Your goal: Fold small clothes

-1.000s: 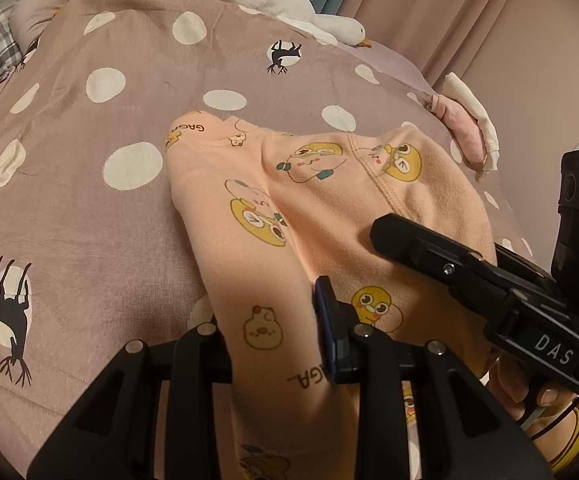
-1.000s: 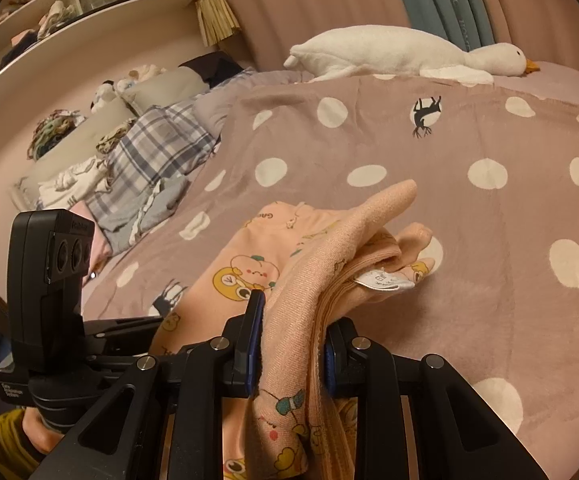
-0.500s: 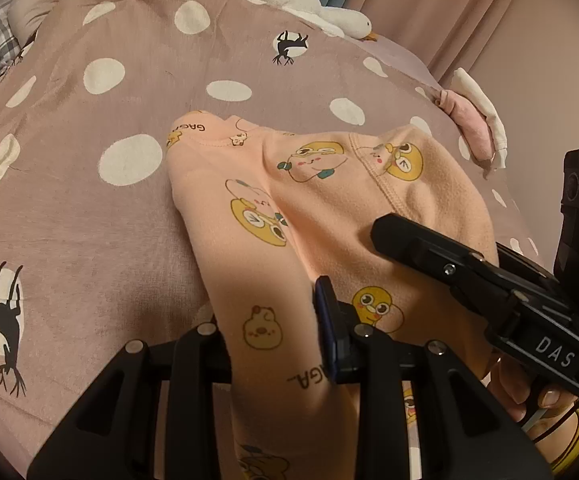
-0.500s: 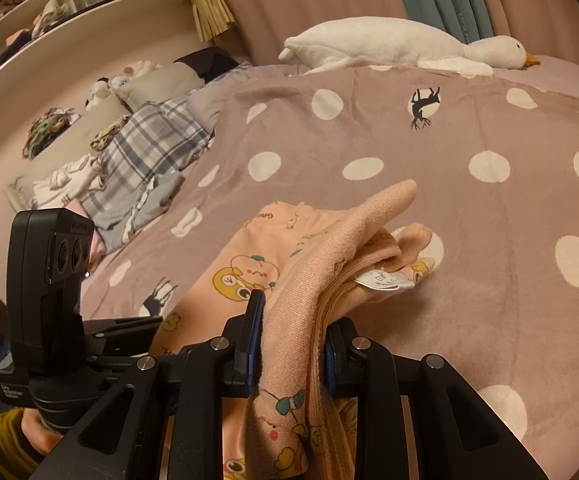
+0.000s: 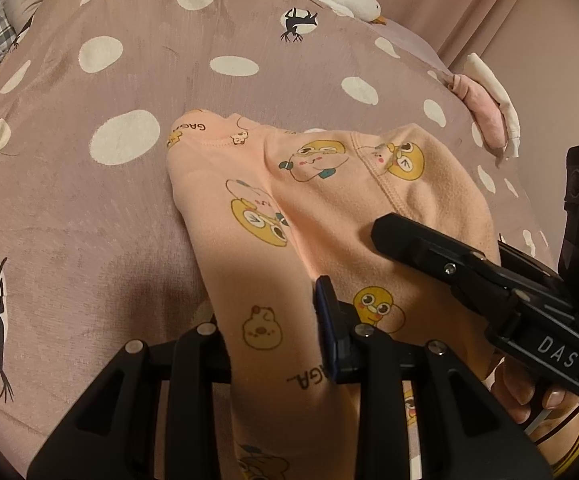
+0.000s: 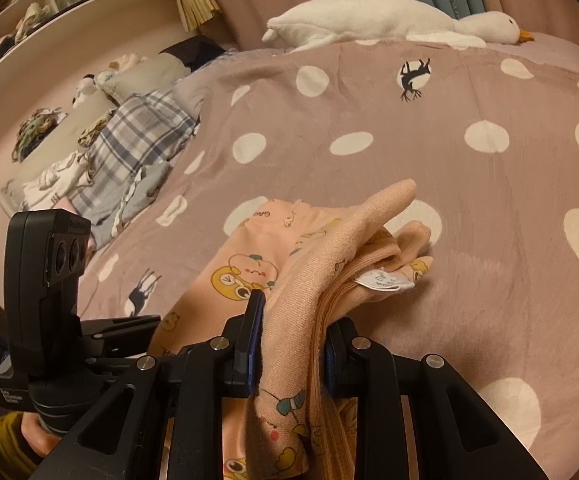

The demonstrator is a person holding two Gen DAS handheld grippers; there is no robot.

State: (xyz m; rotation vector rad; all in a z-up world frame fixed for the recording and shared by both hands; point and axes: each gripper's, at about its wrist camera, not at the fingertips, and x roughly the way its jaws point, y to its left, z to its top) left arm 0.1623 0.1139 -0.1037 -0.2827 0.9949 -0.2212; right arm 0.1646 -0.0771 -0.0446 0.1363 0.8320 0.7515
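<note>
A small peach garment (image 5: 329, 208) with yellow cartoon prints lies partly on the mauve polka-dot bedspread (image 5: 109, 200). My left gripper (image 5: 273, 336) is shut on its near edge; the cloth drapes over the left finger. My right gripper (image 6: 289, 328) is shut on a bunched fold of the same garment (image 6: 309, 264), lifted off the bed, with a white care label (image 6: 381, 280) hanging out. The right gripper's body (image 5: 489, 280) shows at the right of the left wrist view, and the left gripper's body (image 6: 49, 280) at the left of the right wrist view.
A white goose plush (image 6: 389, 20) lies at the far edge of the bed. A pink and white cloth (image 5: 489, 112) sits at the bed's right edge. Plaid bedding and a pile of clothes (image 6: 129, 148) lie at the left, under wall shelves.
Both grippers have moved slightly forward over the bed, still holding the garment. The grips have not changed.
</note>
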